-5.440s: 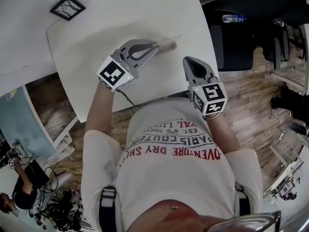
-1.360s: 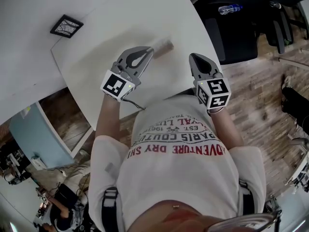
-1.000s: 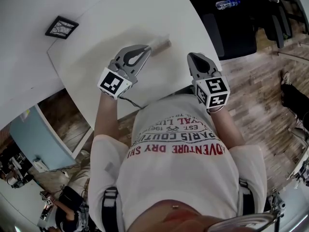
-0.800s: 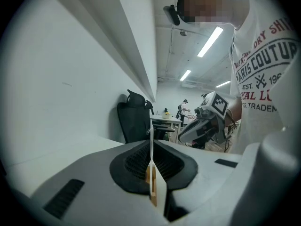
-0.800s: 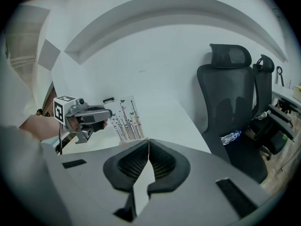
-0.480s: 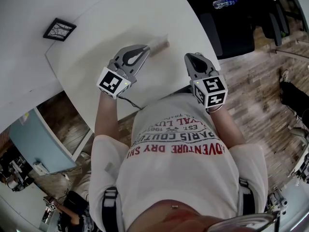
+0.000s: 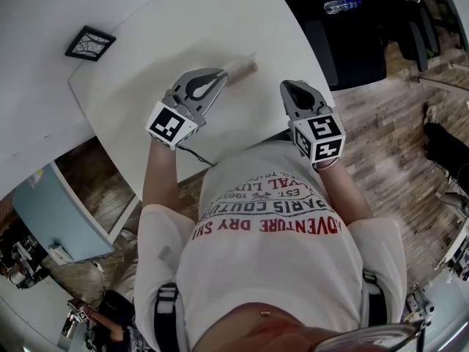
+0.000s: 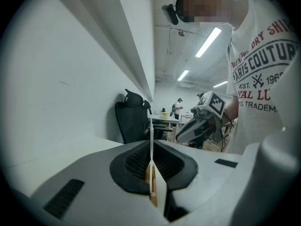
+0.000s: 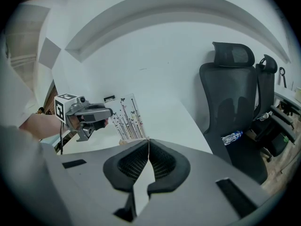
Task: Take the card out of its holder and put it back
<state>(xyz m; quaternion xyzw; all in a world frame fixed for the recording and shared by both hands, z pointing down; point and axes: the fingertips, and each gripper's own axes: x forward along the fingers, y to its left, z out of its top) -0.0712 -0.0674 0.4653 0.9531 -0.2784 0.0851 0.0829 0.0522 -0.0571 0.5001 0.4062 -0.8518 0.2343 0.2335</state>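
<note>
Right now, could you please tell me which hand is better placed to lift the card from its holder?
Left: the left tongs are shut on the card, which stands in its holder; the right tongs are shut, empty, and off to the side.

I read the card [image 9: 129,117] as white, ruled with thin dark stems and small butterflies. Its holder [image 7: 249,67] is pale tan wood, and the table [image 7: 183,20] is white. The left gripper [image 7: 223,75] and right gripper [image 7: 288,86] are grey, with black ribbed pads [image 9: 130,164] and 2 white cubes [image 7: 167,123] bearing black square markers. The chair [image 9: 228,93] is black.
</note>
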